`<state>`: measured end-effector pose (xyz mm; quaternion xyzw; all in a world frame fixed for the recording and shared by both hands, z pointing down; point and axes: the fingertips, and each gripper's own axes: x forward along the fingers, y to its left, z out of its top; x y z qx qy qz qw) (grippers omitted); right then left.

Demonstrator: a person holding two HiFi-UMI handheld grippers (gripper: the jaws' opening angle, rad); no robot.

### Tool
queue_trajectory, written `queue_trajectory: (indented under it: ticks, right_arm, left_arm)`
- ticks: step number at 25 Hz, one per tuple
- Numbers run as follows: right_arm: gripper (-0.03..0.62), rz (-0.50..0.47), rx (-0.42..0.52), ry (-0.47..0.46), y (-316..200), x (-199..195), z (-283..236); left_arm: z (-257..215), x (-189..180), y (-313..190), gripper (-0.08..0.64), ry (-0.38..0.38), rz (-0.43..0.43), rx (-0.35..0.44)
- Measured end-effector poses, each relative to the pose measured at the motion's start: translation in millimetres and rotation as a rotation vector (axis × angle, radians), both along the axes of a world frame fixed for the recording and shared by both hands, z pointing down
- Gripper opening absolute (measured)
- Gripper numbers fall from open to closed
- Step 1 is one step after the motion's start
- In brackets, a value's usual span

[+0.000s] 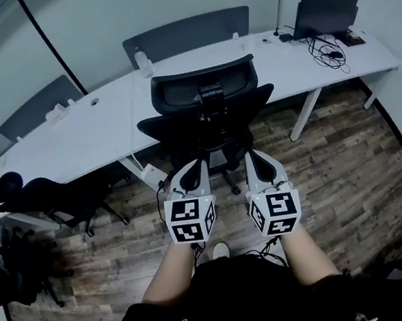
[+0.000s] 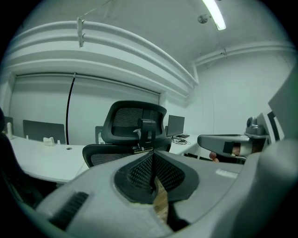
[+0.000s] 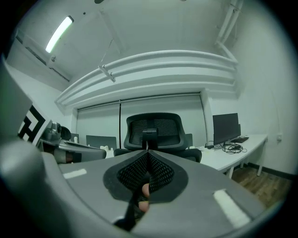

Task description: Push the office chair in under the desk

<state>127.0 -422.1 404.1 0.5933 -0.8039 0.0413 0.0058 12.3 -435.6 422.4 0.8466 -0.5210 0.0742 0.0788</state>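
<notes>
The black mesh office chair (image 1: 204, 110) stands with its back toward me, in front of the long white desk (image 1: 97, 127); its seat reaches about the desk edge. Both grippers are close to my body and point at the chair's back without touching it. The left gripper (image 1: 193, 169) is shut with nothing between its jaws, and in the left gripper view its pads (image 2: 152, 162) meet below the chair (image 2: 132, 123). My right gripper (image 1: 255, 158) is also shut and empty. In the right gripper view its pads (image 3: 148, 162) meet in front of the chair (image 3: 153, 130).
A second black chair (image 1: 56, 198) sits at the left under the desk. A dark monitor (image 1: 325, 11) and cables (image 1: 327, 49) lie on the desk's right end, a bottle (image 1: 144, 63) behind the chair. A slanted desk leg (image 1: 303, 113) stands to the chair's right on wood flooring.
</notes>
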Motion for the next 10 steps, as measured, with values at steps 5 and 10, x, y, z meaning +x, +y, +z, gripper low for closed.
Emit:
queue_trajectory:
  ticks: [5, 10]
  right_arm:
    - [0.008, -0.022, 0.009, -0.007, 5.5, -1.0, -4.1]
    - [0.008, -0.027, -0.005, -0.007, 7.1, 1.2, -1.6]
  left_arm:
    - [-1.1, 2.0, 8.8, 0.009, -0.005, -0.015, 0.001]
    - [-3.2, 2.7, 15.7, 0.009, -0.008, -0.021, 0.005]
